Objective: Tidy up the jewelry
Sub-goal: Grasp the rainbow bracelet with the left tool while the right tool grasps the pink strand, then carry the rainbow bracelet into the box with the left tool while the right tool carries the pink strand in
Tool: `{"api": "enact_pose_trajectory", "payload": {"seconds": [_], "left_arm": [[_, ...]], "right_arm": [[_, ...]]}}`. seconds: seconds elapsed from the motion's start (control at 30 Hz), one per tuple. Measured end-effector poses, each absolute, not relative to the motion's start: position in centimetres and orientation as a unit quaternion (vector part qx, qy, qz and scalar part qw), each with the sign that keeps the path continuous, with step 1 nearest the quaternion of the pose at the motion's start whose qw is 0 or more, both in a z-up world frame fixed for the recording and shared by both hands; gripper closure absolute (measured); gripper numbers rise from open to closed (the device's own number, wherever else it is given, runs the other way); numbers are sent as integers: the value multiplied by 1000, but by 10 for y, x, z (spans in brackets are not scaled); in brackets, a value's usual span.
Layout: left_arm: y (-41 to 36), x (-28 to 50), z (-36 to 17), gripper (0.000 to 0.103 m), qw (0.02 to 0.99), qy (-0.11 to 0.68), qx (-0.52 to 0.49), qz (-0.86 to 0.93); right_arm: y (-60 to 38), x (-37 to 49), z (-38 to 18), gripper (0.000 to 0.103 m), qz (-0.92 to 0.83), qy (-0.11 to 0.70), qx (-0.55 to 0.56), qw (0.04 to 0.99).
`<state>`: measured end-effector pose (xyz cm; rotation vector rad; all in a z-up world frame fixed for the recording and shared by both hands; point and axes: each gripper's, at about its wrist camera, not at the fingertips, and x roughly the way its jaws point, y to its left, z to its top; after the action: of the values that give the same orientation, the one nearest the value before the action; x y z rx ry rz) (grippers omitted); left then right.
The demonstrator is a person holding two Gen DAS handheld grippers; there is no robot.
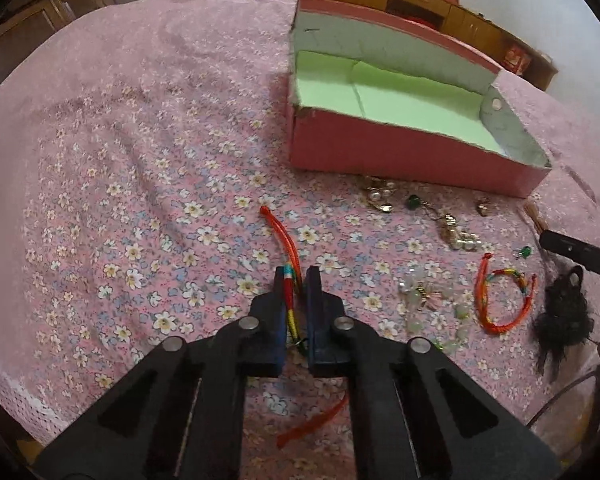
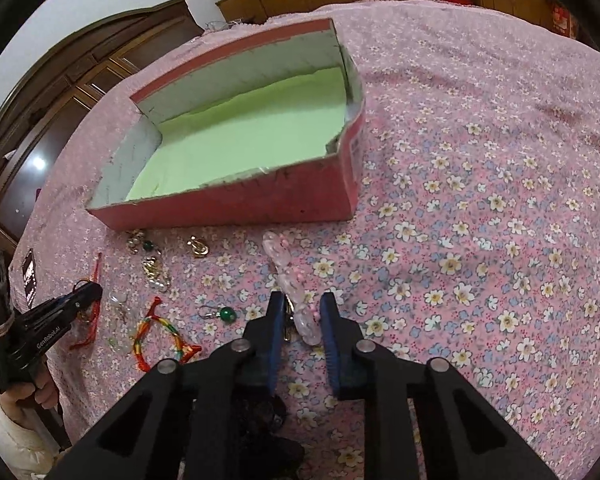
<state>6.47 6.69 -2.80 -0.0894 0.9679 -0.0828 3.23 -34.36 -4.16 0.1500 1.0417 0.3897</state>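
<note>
The left gripper [image 1: 296, 276] is clamped on a red cord bracelet [image 1: 286, 240]; the right gripper [image 2: 300, 304] pinches a clear pink bead bracelet [image 2: 296, 280], both near the pink box's [image 1: 400, 156] front wall. Wide bare floral bedspread [image 2: 480, 200] lies to the right, and only the right view shows a green bead earring [image 2: 226, 314].

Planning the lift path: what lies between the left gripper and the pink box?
Left wrist view: beyond the left gripper, shut on the red cord bracelet, only bare floral cloth reaches the pink box.

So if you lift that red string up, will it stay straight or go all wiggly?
Probably wiggly. The red string curves loosely over the cloth beyond the left tool, so its ends would likely dangle. It looks thin and light. Its knotted tip might snag on the box rim.
</note>
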Motion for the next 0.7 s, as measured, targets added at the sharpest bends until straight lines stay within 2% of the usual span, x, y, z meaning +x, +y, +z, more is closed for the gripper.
{"api": "enact_pose_trajectory", "payload": {"seconds": [0.7], "left_arm": [[64, 60, 59, 103, 919, 381, -19, -100]], "right_arm": [[-351, 17, 28, 83, 186, 417, 61, 887]]}}
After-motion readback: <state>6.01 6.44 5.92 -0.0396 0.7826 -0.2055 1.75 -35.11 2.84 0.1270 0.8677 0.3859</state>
